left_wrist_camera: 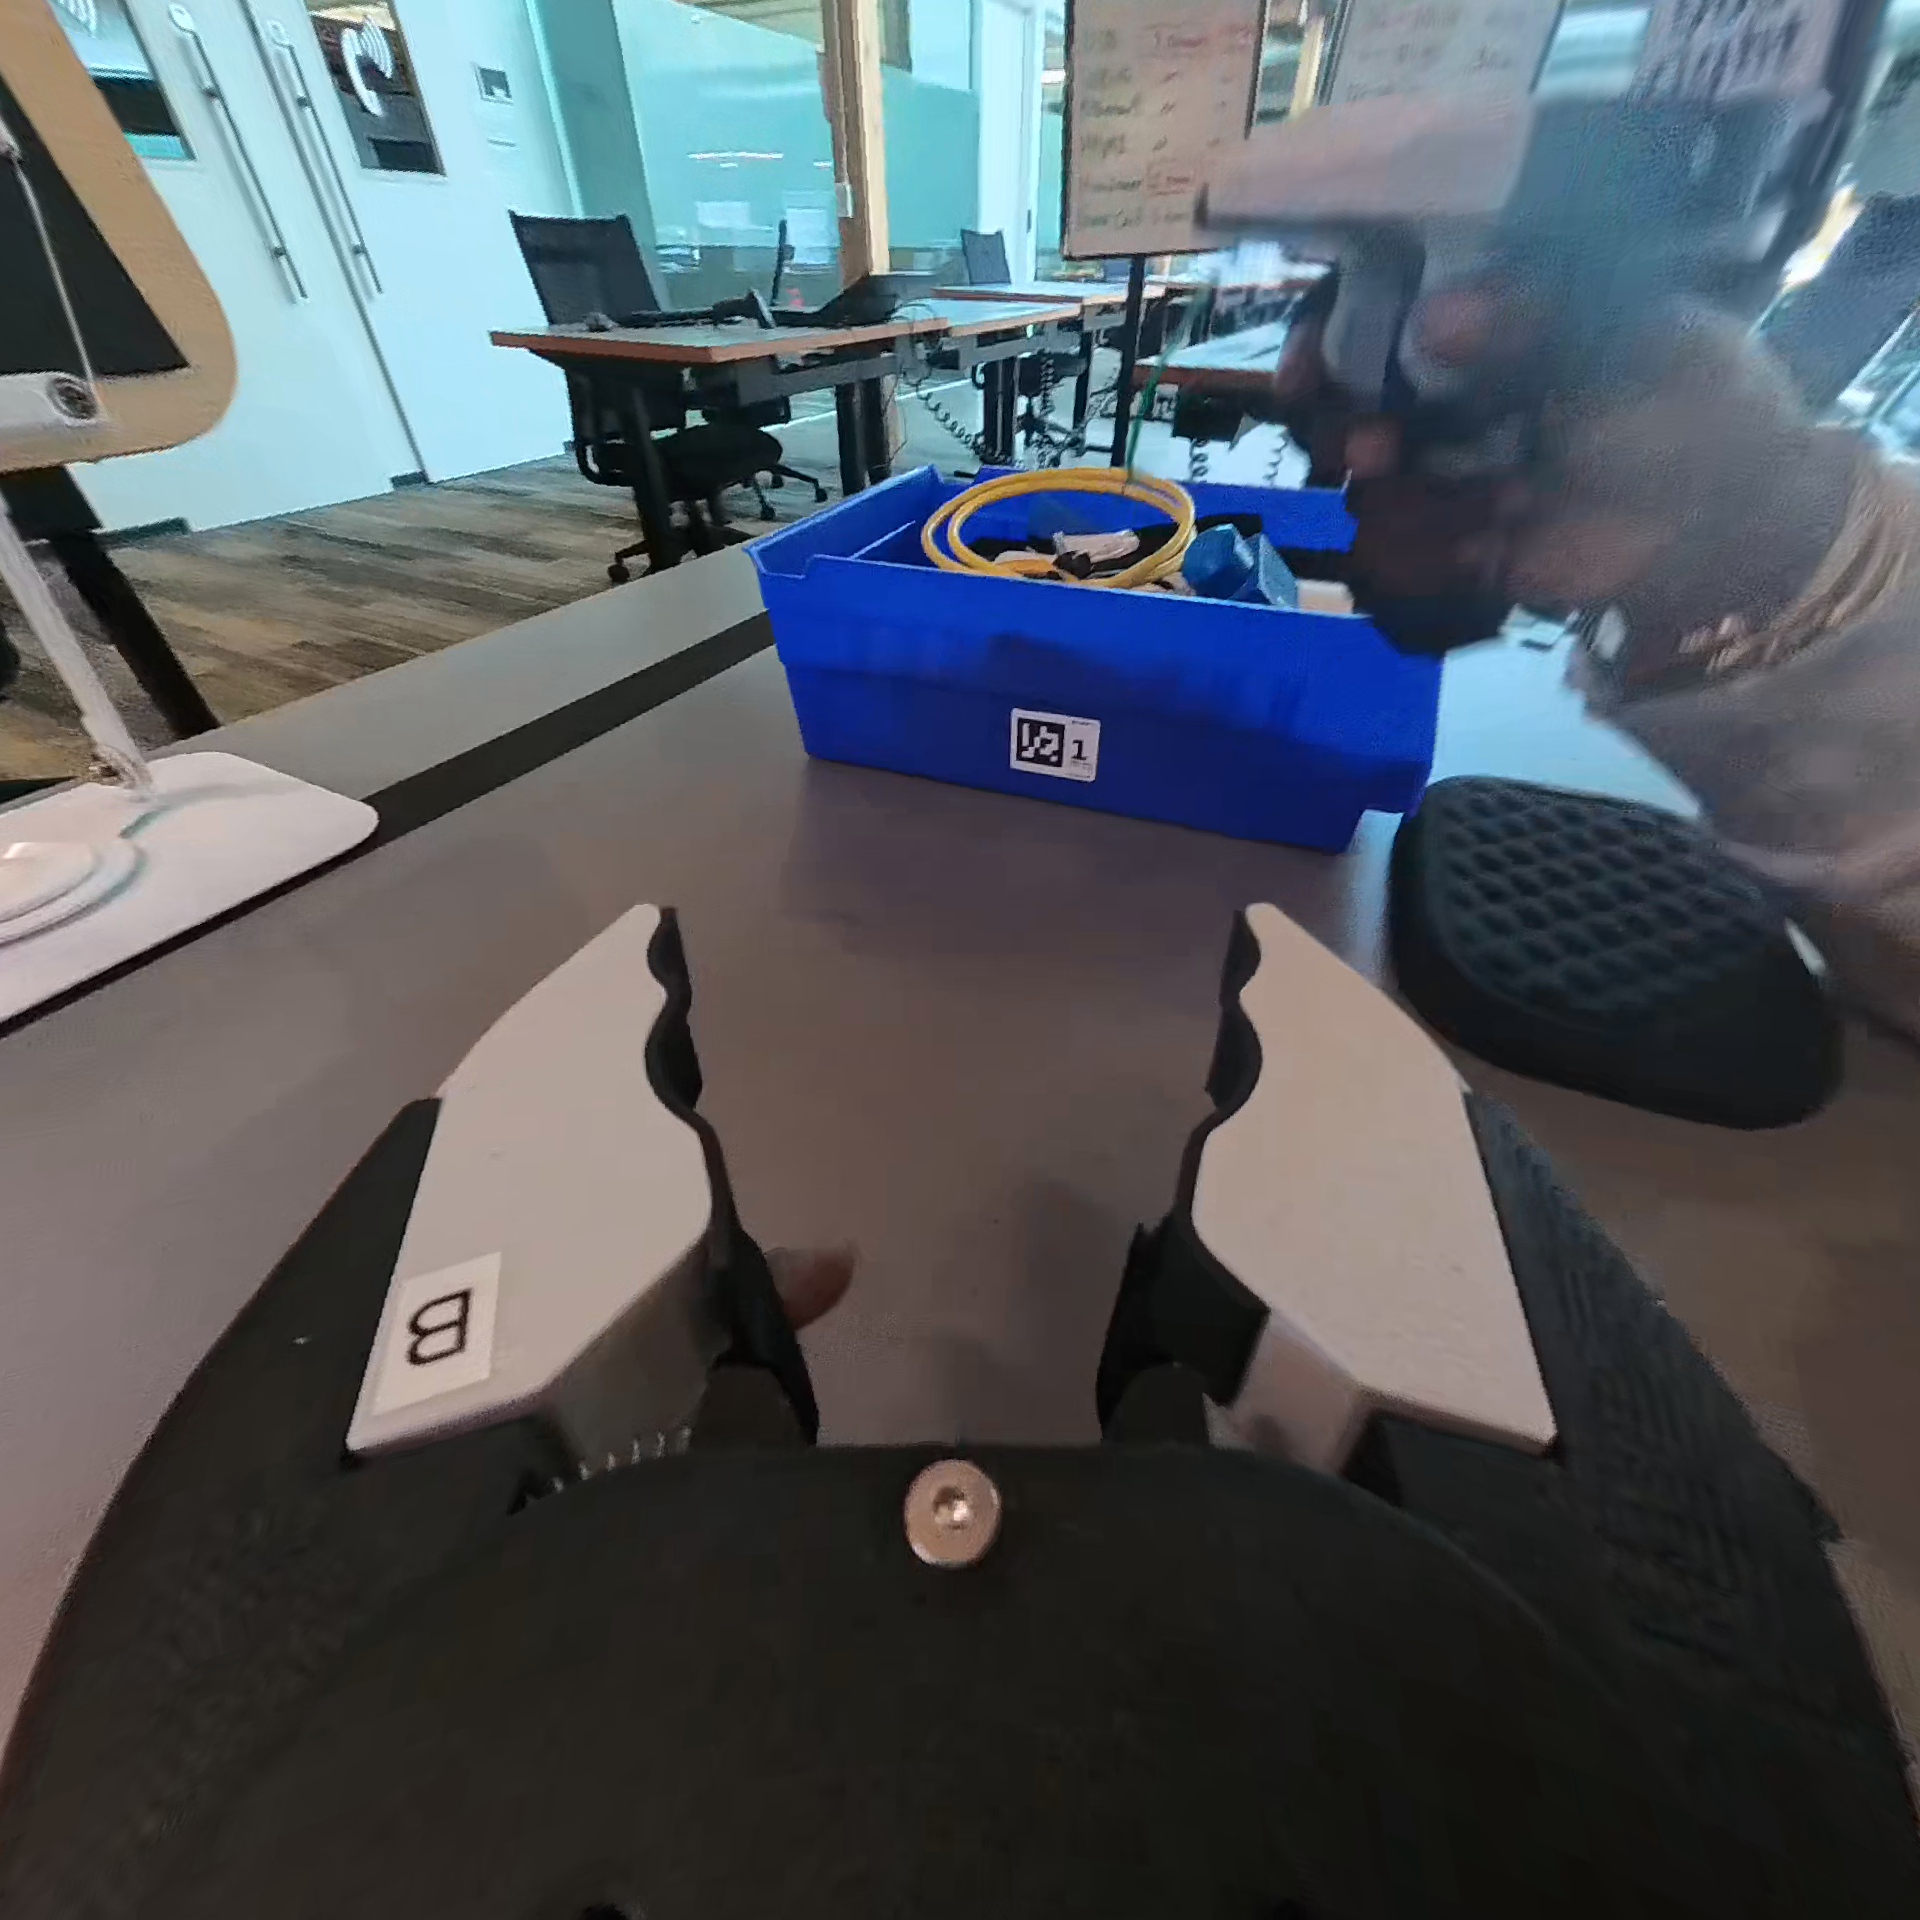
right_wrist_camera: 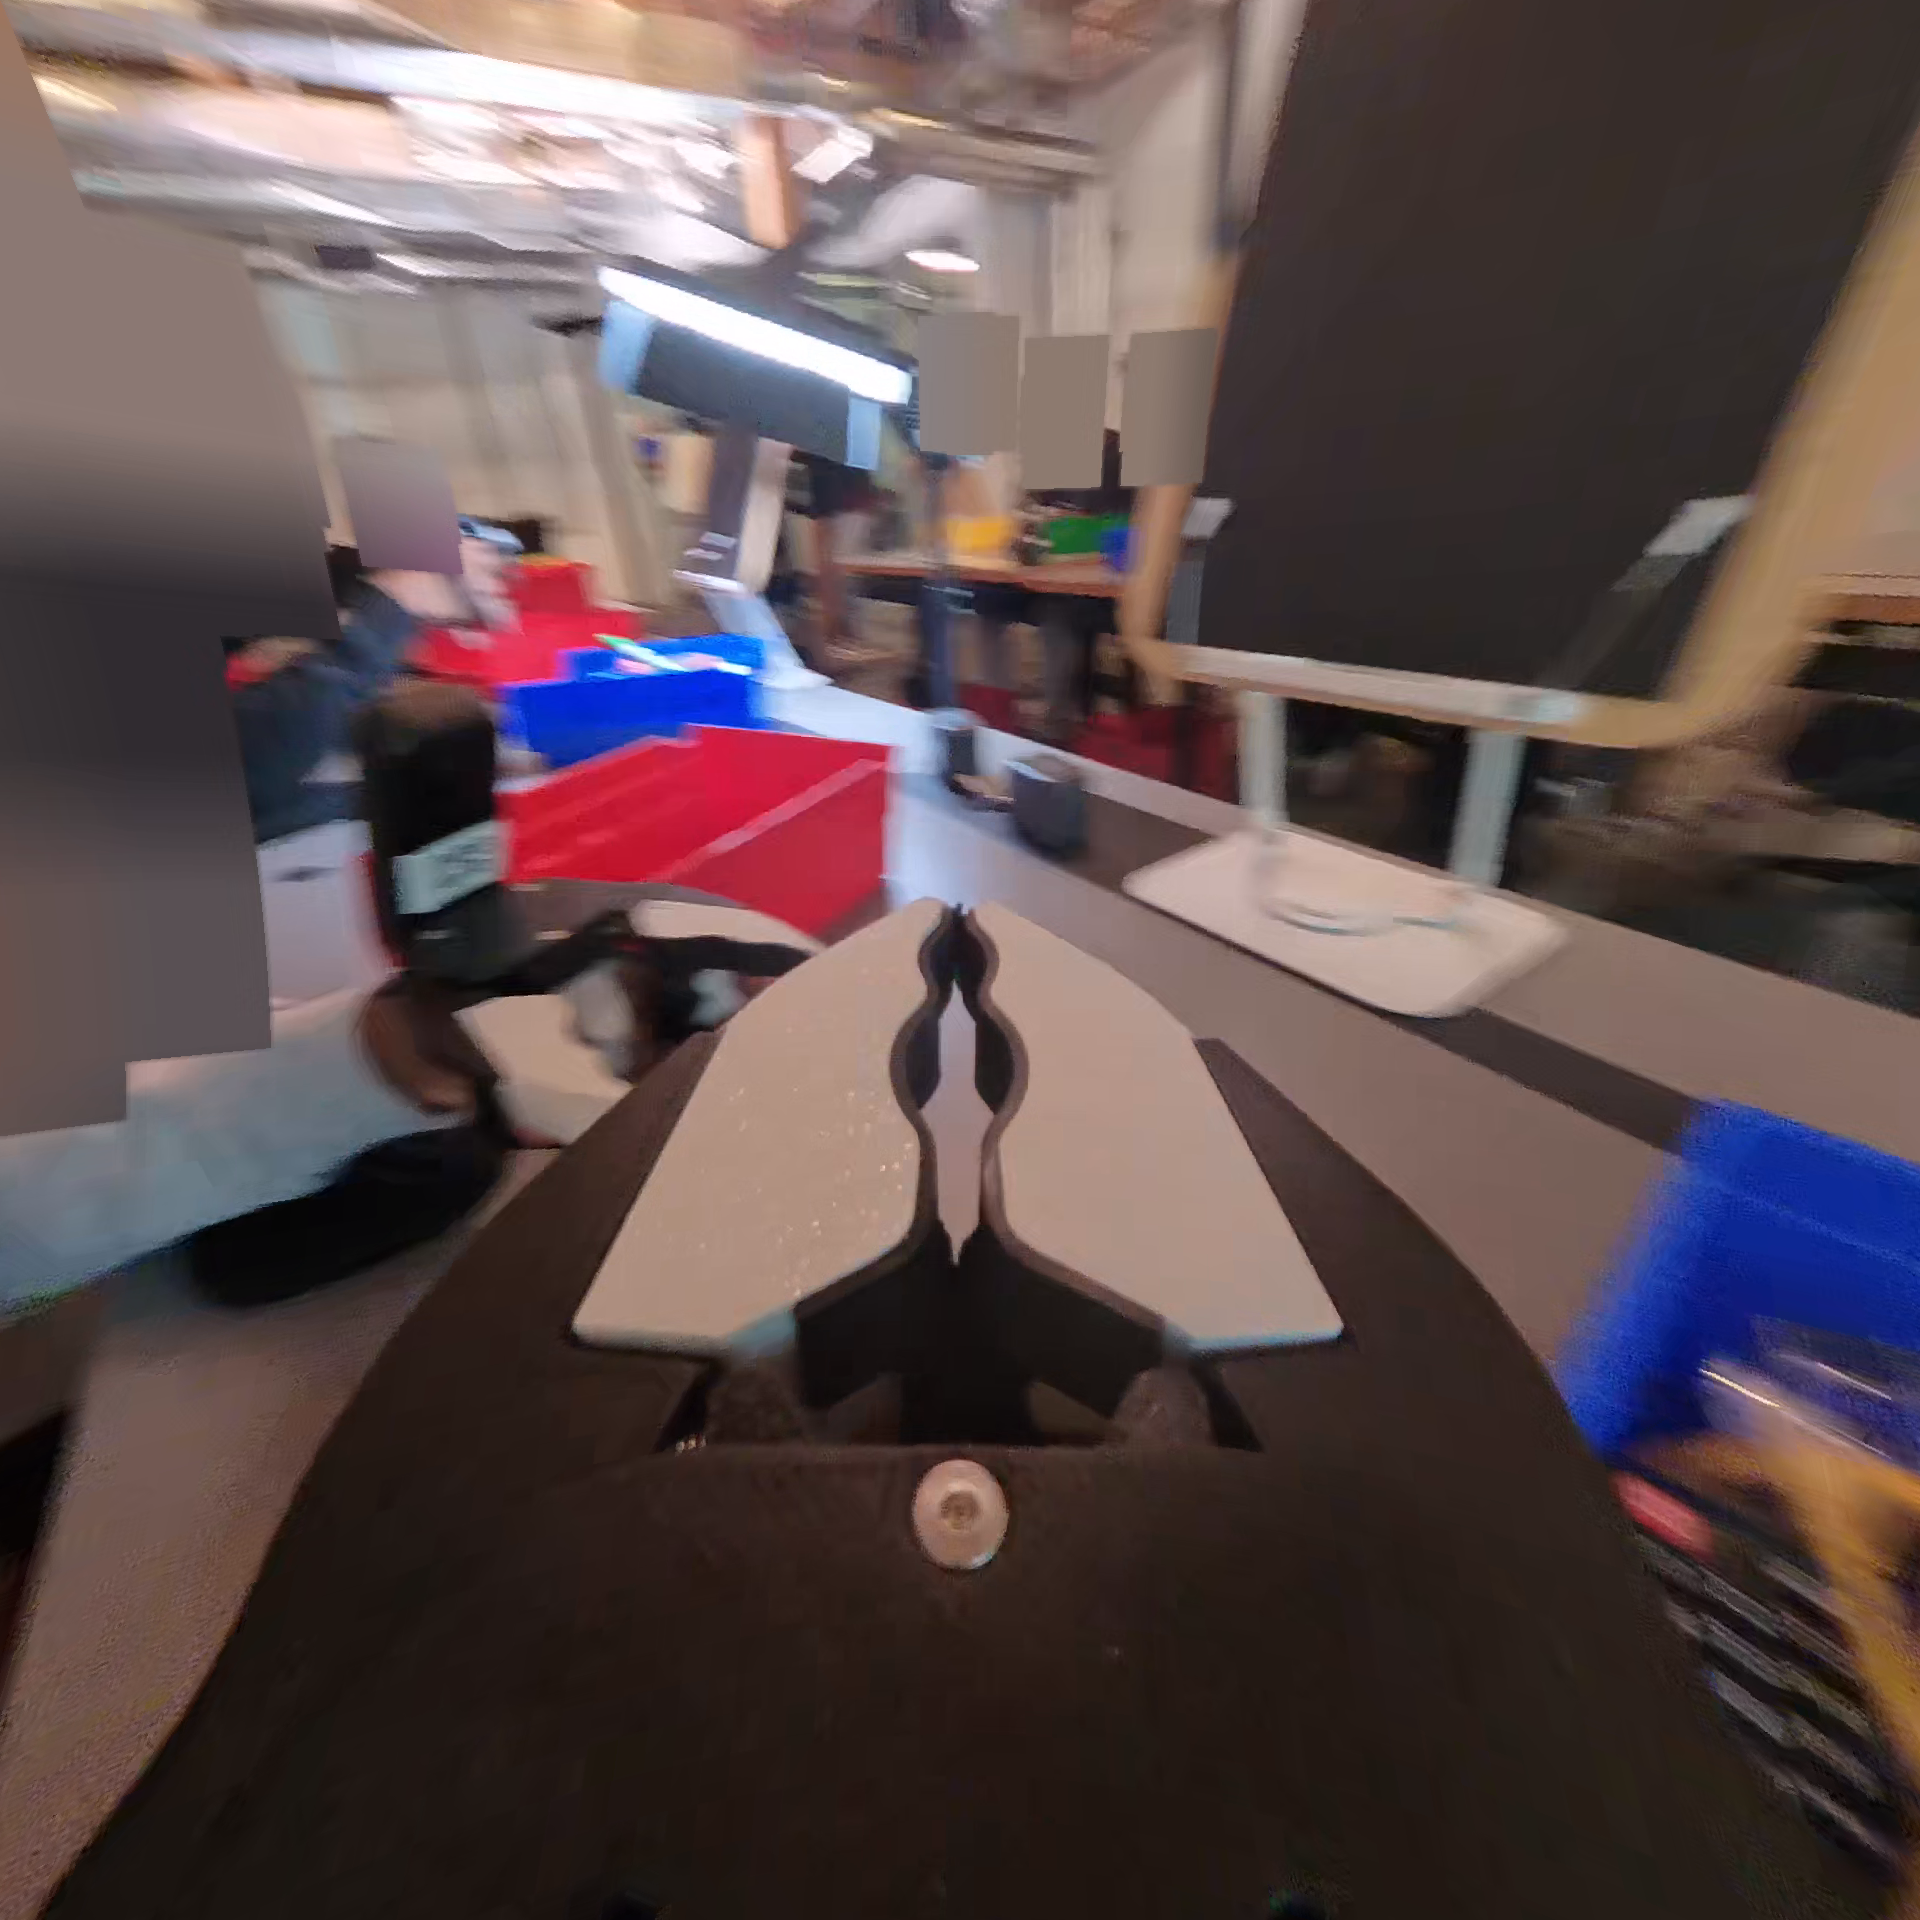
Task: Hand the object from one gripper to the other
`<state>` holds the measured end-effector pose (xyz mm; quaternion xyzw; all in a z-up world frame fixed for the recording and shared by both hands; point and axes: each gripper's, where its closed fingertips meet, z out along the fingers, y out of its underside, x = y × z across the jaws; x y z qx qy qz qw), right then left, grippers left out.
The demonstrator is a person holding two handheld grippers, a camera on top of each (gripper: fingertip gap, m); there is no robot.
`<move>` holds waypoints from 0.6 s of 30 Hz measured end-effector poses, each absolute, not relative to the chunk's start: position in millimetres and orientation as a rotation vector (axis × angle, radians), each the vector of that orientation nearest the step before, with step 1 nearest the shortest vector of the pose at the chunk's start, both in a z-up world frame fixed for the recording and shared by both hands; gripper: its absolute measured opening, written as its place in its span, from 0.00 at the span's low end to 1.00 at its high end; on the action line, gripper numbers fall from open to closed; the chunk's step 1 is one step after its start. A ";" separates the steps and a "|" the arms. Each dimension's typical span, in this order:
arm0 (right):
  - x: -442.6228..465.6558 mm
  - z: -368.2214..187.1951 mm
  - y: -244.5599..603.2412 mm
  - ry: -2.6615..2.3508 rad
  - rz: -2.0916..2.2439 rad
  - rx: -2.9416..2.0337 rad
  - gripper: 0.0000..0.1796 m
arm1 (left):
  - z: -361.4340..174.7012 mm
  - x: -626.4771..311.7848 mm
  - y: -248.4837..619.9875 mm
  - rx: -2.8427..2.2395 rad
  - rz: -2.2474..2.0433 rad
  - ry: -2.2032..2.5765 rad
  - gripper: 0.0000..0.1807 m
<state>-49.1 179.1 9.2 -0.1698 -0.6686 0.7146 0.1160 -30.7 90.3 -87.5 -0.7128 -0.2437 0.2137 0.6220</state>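
My left gripper (left_wrist_camera: pixel 956 935) is open and empty, low over the dark table (left_wrist_camera: pixel 883 1039). A blue bin (left_wrist_camera: pixel 1101 665) ahead of it holds a coiled yellow cable (left_wrist_camera: pixel 1060 520) and other small parts. My right gripper (right_wrist_camera: pixel 956 920) is shut, with nothing visible between its tips. In the left wrist view it is a blurred shape (left_wrist_camera: pixel 1382 177) held by a hand above the bin's right end. A thin green strand (left_wrist_camera: pixel 1153 395) hangs below it; I cannot tell whether it is held. The left gripper (right_wrist_camera: pixel 665 997) shows blurred at the left of the right wrist view.
A black mesh oval pad (left_wrist_camera: pixel 1600 956) lies right of the left gripper. A white lamp base (left_wrist_camera: pixel 156 842) stands at the left edge and also shows in the right wrist view (right_wrist_camera: pixel 1340 935). A red bin (right_wrist_camera: pixel 707 810) and another blue bin (right_wrist_camera: pixel 634 696) stand farther off. My hands' fingertips stand some 15 cm from each other.
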 end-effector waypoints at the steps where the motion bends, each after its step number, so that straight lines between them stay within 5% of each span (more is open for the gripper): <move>1: -62.3 12.6 198.1 -1.935 1.984 -0.567 0.00 | -89.3 -31.1 90.8 -1.649 0.506 -0.559 0.54; 9: -150.8 -47.6 336.4 -2.155 1.093 -1.134 0.01 | -106.6 -33.2 91.3 -1.811 0.677 -0.523 0.56; 15: -183.8 -89.6 364.6 -2.249 0.902 -1.302 0.01 | -117.7 -34.9 89.8 -1.882 0.704 -0.527 0.56; 18: -192.5 -93.2 363.2 -2.229 0.918 -1.304 0.10 | -118.7 -36.1 88.7 -1.880 0.694 -0.539 0.56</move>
